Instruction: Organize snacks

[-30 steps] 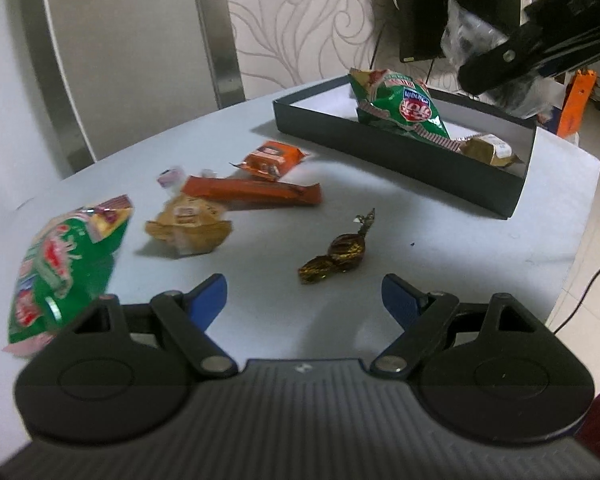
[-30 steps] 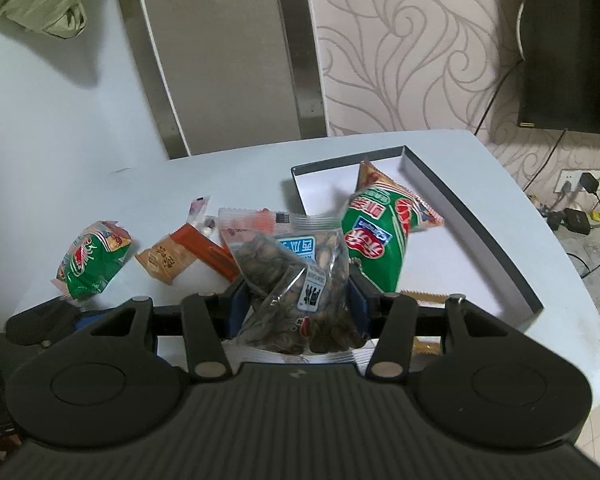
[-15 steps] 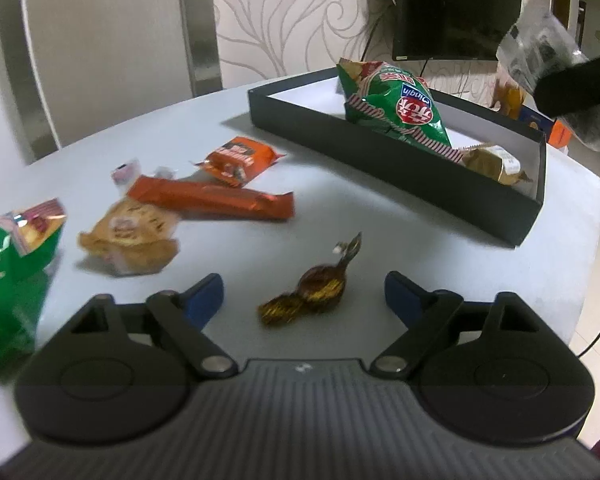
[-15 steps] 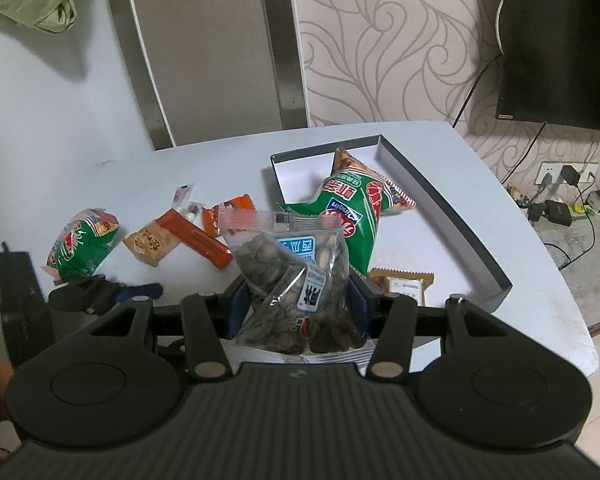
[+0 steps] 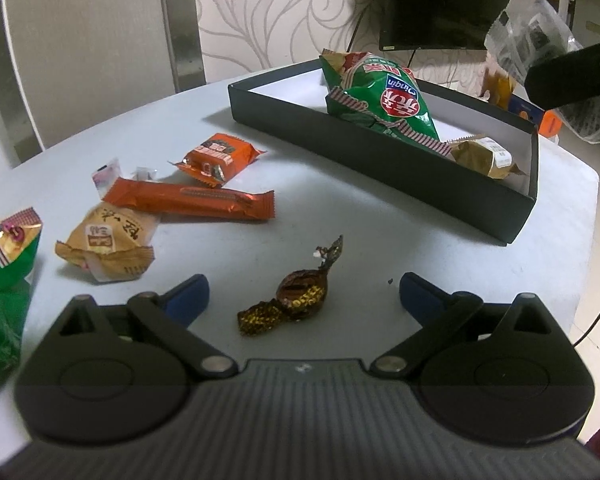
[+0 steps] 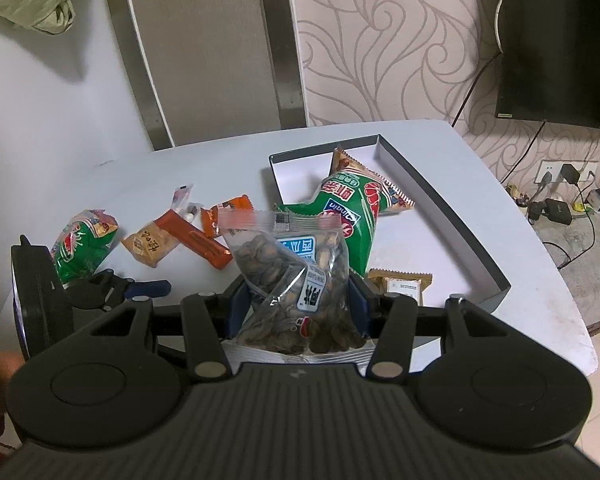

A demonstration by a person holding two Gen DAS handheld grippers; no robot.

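My left gripper [image 5: 304,296] is open and low over the table, with a brown foil candy [image 5: 296,300] lying between its fingers. An orange bar [image 5: 188,199], a small orange pack [image 5: 216,156], a tan pastry pack [image 5: 108,244] and a green bag [image 5: 4,280] lie to its left. My right gripper [image 6: 296,300] is shut on a clear bag of seeds [image 6: 296,276] and holds it above the near end of the black box [image 6: 460,216]. The box holds a green bag [image 6: 348,216] and a tan pack [image 6: 400,284].
The black box [image 5: 380,160] stands at the back right in the left wrist view. The table edge [image 5: 580,240] drops off to the right. A television [image 6: 560,40] hangs on the wall, with cables and plugs [image 6: 560,204] on the floor.
My left gripper has moved forward and lower, so the foil candy now lies between its fingers. My right gripper with the seed bag has risen a little over the box.
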